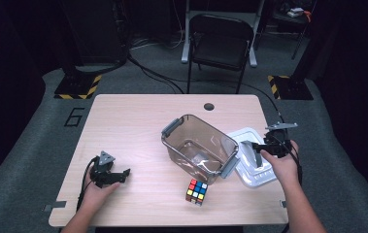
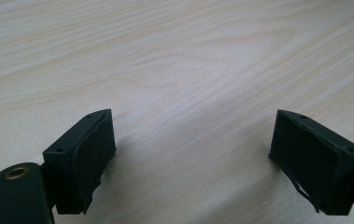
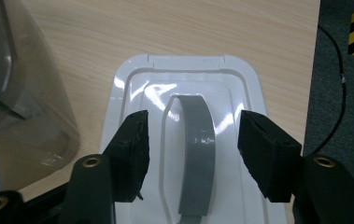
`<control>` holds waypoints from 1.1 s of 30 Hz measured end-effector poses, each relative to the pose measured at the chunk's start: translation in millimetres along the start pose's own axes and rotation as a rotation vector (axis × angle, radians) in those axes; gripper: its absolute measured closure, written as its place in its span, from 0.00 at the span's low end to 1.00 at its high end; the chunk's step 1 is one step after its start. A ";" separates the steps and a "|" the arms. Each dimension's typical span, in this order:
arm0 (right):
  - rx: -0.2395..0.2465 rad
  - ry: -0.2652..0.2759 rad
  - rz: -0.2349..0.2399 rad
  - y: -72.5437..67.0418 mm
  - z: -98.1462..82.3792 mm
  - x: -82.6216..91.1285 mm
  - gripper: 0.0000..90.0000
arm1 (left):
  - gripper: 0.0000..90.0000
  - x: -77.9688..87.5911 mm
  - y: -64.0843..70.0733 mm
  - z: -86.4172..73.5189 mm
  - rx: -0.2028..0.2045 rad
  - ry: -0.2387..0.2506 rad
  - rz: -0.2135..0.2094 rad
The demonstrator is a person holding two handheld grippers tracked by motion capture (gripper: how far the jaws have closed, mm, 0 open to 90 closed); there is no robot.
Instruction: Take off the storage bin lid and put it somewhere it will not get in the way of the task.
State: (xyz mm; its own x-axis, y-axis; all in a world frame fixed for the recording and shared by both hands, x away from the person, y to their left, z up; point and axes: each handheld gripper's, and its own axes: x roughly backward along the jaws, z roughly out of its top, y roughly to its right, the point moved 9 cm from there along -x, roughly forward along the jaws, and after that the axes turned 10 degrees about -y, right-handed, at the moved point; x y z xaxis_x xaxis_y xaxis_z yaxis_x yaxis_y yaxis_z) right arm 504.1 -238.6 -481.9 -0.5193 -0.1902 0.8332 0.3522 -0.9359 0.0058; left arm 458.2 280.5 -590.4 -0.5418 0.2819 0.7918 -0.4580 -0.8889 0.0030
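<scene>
Placement in the high view: the clear storage bin (image 1: 199, 149) stands uncovered near the middle of the wooden table (image 1: 138, 121), its grey latch handles swung outward, and its white lid (image 1: 254, 160) lies flat on the table just beside the bin's right end, so the opening is free for loading. A Rubik's cube (image 1: 197, 191) sits on the table in front of the bin, apart from both tools and within reach of either hand. The right gripper (image 1: 258, 151) hangs over the lid with a hand behind it; the left gripper (image 1: 123, 173) rests low over bare table at the left, well apart from every object, which reads as a parked standby position. Left gripper view: the left gripper (image 2: 193, 144) has its jaws standing wide apart with nothing between them but wood grain, so it holds nothing. Right gripper view: the right gripper (image 3: 192, 156) looks down on the lid (image 3: 132, 84), its jaws partly open and straddling the lid's grey handle strap (image 3: 195, 154); gaps show between each pad and the strap, so no grip is applied. The bin wall (image 3: 30, 116) stands at the left edge, confirming the lid lies outside it. Judged from this, the lid is set aside and released.
</scene>
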 end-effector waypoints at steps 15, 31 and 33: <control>0.043 0.067 0.046 -15.4 14.3 30.7 0.45 | 0.15 0.0 0.0 0.0 0.000 0.000 0.000; 0.141 0.132 0.172 -70.1 30.8 49.5 0.45 | 0.15 0.0 0.0 0.0 0.000 0.000 0.000; 0.160 0.132 0.182 -77.1 31.2 50.3 0.45 | 0.15 0.0 0.0 0.0 0.000 0.000 0.000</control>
State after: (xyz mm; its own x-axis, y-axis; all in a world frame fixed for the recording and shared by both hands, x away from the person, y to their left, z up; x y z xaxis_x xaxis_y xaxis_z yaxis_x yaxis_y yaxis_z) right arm 475.0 -166.7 -423.2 -0.5294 -0.3979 0.7493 0.5622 -0.8260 -0.0414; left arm 458.2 280.5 -590.4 -0.5419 0.2821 0.7917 -0.4581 -0.8889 0.0032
